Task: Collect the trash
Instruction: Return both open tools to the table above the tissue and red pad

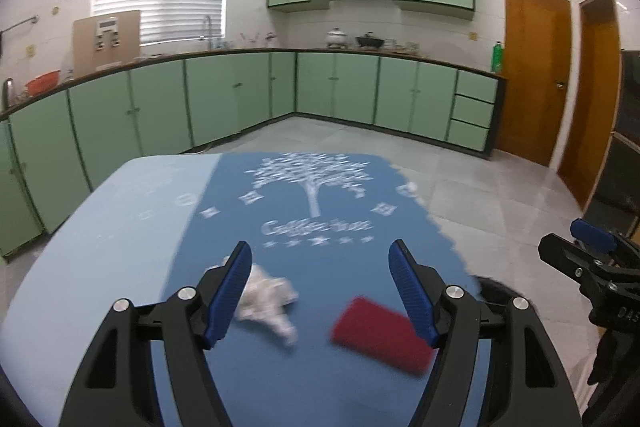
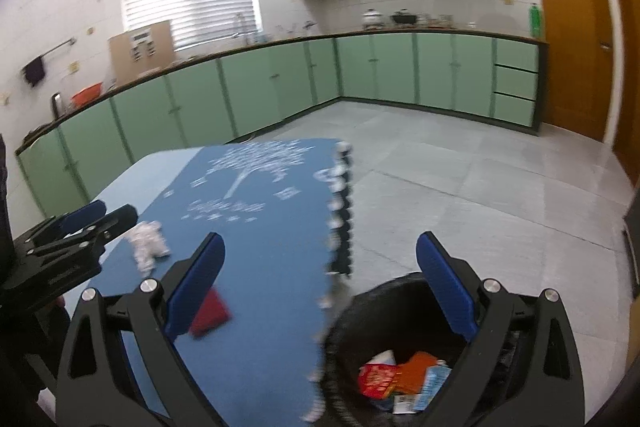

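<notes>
A crumpled white tissue (image 1: pixel 269 301) and a flat red packet (image 1: pixel 380 335) lie on the blue tablecloth (image 1: pixel 304 219). My left gripper (image 1: pixel 322 255) is open and empty, just above them, the tissue by its left finger and the packet by its right finger. My right gripper (image 2: pixel 320 247) is open and empty, over the table's right edge and a black bin (image 2: pixel 400 307) on the floor. The bin holds several packets (image 2: pixel 400 379). The right wrist view also shows the tissue (image 2: pixel 147 243), the red packet (image 2: pixel 210 313) and the left gripper (image 2: pixel 92 217). The right gripper shows in the left wrist view (image 1: pixel 588 243).
The table (image 1: pixel 100 227) stands in a kitchen with green cabinets (image 1: pixel 224 95) along the far walls. Grey tiled floor (image 2: pixel 480 187) lies to the right. Wooden doors (image 1: pixel 536 67) are at the far right.
</notes>
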Available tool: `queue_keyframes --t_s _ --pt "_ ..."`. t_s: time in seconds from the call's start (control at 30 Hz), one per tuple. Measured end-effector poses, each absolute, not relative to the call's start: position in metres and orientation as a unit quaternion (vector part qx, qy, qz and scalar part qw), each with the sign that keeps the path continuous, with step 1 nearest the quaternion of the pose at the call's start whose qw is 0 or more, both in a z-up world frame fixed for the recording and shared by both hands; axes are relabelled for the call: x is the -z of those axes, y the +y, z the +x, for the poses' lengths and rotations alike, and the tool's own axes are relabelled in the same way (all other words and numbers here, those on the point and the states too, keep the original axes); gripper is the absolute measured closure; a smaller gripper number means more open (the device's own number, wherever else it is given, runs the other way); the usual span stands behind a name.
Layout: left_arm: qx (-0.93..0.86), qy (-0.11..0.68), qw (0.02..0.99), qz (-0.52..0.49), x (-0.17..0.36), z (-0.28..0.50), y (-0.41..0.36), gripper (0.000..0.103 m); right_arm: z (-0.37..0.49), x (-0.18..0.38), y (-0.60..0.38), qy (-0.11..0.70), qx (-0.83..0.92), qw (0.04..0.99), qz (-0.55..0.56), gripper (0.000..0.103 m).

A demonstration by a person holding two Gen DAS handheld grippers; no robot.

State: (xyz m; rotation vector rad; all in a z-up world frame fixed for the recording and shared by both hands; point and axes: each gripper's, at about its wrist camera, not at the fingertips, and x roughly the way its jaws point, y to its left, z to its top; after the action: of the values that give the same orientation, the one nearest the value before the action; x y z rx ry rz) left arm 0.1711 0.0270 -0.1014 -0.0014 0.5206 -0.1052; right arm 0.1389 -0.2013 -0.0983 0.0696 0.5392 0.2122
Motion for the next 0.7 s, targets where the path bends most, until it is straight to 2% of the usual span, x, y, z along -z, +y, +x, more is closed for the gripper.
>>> queue_keyframes --t_s 0.4,0.53,0.7 --pt "0.013 0.286 0.958 -0.009 0.13 0.172 0.072 0.033 0.154 0.126 -0.133 0.297 -0.163 0.941 -0.012 0.009" --pt "0.01 0.296 0.955 -0.011 0.139 0.173 0.078 0.033 0.158 0.135 -0.123 0.313 -0.171 0.934 -0.02 0.015" --pt "0.009 0.308 0.951 -0.015 0.146 0.176 0.08 0.033 0.163 0.141 -0.117 0.333 -0.181 0.925 -0.031 0.018"
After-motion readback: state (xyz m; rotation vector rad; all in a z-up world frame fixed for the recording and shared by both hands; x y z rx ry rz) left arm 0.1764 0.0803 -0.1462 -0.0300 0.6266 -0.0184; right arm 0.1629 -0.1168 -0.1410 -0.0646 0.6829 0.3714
